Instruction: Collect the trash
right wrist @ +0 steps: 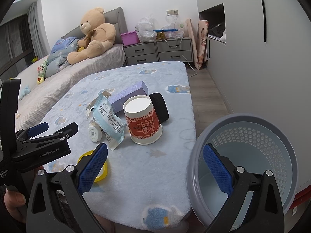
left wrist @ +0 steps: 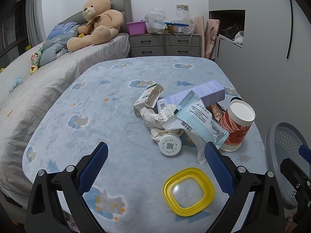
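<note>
Two handheld grippers are hovering over a table draped in a blue cloud-print blanket (left wrist: 116, 97), at what looks like the start of a trash pickup, with nothing yet lifted.

At left, the left gripper (left wrist: 155, 167) is hanging with its blue-padded fingers spread wide and holding nothing; a yellow lid (left wrist: 188, 191) is lying on the blanket just ahead, between them.

Beyond it, the trash is sitting in one loose heap toward the table's right side: a torn white carton (left wrist: 148, 99), crumpled paper (left wrist: 155, 119), a small white jar (left wrist: 170, 146) on its side, a pale blue foil packet (left wrist: 196, 123) draped across the pile, a purple box (left wrist: 198, 94) behind, and a red-printed paper cup (left wrist: 236, 125) standing mouth-down. In the right wrist view a black object (right wrist: 160, 107) is resting behind the cup.

Further right, the right gripper (right wrist: 155, 167) is likewise gaping and empty, poised over the table's near edge, one finger crossing the rim of the grey waste basket (right wrist: 268, 147) just off the table's right corner. The basket appears empty.

The next move, by this reading, calls for either gripper to descend on a piece, the lid being nearest the left, pinch it and carry it rightward over the rim.
</note>
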Demonstrator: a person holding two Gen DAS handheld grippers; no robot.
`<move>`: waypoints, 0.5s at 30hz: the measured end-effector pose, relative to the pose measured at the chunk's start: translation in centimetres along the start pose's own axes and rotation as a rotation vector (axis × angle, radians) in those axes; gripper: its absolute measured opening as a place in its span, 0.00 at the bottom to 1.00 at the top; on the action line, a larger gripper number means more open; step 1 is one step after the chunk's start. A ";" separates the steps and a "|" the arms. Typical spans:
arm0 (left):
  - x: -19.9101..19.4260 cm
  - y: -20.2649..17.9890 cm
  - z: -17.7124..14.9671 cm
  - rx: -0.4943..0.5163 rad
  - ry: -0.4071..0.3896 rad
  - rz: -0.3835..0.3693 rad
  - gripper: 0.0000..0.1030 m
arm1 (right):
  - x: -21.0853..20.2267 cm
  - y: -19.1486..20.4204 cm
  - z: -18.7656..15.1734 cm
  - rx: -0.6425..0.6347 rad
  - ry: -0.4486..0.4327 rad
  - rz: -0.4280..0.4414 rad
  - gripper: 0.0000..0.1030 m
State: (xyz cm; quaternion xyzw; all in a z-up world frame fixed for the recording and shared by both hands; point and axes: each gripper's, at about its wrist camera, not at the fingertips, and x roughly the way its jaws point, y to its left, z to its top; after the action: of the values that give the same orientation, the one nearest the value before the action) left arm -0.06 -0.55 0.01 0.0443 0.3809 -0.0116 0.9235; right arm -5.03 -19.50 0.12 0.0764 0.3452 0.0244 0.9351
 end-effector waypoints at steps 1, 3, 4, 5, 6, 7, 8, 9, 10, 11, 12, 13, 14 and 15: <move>0.0 0.0 0.0 0.000 0.000 0.000 0.92 | 0.0 0.0 0.0 0.001 0.000 0.001 0.94; 0.0 0.0 0.0 0.000 0.000 0.000 0.92 | 0.0 0.0 -0.1 0.001 0.001 0.001 0.94; 0.0 0.0 0.0 0.000 -0.001 0.000 0.92 | 0.0 0.0 -0.1 0.001 0.001 0.002 0.94; 0.0 0.0 0.0 0.000 -0.002 0.001 0.92 | 0.0 0.0 -0.1 0.001 -0.001 0.002 0.94; 0.0 0.1 0.0 0.000 -0.001 0.000 0.92 | 0.0 0.0 -0.1 0.001 -0.002 0.001 0.94; 0.0 0.1 0.0 0.000 -0.001 0.000 0.92 | 0.0 -0.1 0.2 0.002 -0.001 0.002 0.94; 0.0 0.0 0.0 0.001 -0.001 0.000 0.92 | 0.0 -0.2 0.3 0.002 0.000 0.002 0.94; 0.0 0.0 0.0 0.001 -0.001 0.001 0.92 | 0.0 -0.2 0.4 0.002 0.000 0.002 0.94; 0.0 0.0 0.0 0.001 -0.001 0.001 0.92 | -0.1 -0.2 0.3 0.002 -0.001 0.001 0.94; 0.0 0.0 0.0 0.000 -0.001 0.000 0.92 | -0.1 -0.2 0.2 0.002 -0.001 0.002 0.94; 0.0 0.0 0.0 -0.001 -0.001 0.000 0.92 | -0.1 -0.2 0.3 0.002 -0.001 0.003 0.94; 0.0 0.0 0.0 -0.001 -0.001 0.000 0.92 | -0.1 -0.2 0.3 0.002 -0.002 0.003 0.94; 0.0 0.0 0.0 0.000 -0.001 0.001 0.92 | -0.1 -0.2 0.3 0.002 -0.002 0.002 0.94; 0.0 0.0 0.0 0.000 -0.001 0.001 0.92 | -0.1 -0.2 0.2 0.002 -0.001 0.002 0.94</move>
State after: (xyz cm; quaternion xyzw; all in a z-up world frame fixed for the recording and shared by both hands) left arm -0.08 -0.55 0.02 0.0445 0.3806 -0.0113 0.9236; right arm -4.96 -19.70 0.29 0.0778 0.3448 0.0249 0.9351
